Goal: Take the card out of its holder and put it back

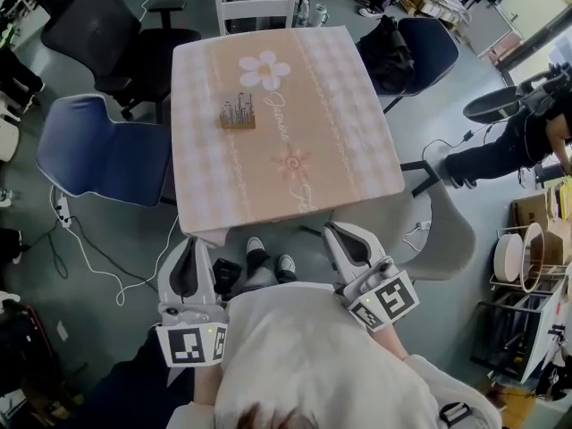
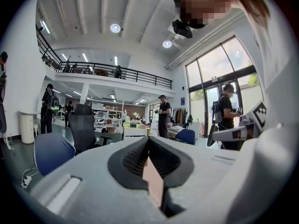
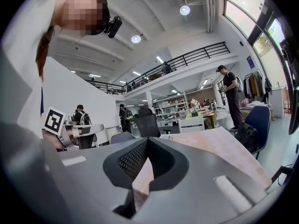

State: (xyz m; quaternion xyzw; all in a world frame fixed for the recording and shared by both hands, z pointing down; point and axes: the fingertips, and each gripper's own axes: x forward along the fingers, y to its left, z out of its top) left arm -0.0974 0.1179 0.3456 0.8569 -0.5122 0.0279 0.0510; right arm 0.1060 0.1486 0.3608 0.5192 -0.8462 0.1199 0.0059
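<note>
A small wooden card holder (image 1: 238,113) with upright cards stands on the pink checked table (image 1: 304,141), left of the middle and towards the far side. Both grippers hang close to my body, short of the table's near edge and well apart from the holder. The left gripper (image 1: 189,243) is shut with nothing in it; in the left gripper view (image 2: 148,140) its dark pads meet at the tip. The right gripper (image 1: 340,231) is also shut and empty, and its pads (image 3: 135,158) close together over the tabletop (image 3: 219,146). Neither gripper view shows the holder.
A blue chair (image 1: 96,150) stands left of the table, a black office chair (image 1: 107,25) behind it, a white chair (image 1: 257,1) at the far side and a grey chair (image 1: 450,231) on the right. A person (image 1: 509,146) bends at the right. Cables (image 1: 80,248) lie on the floor.
</note>
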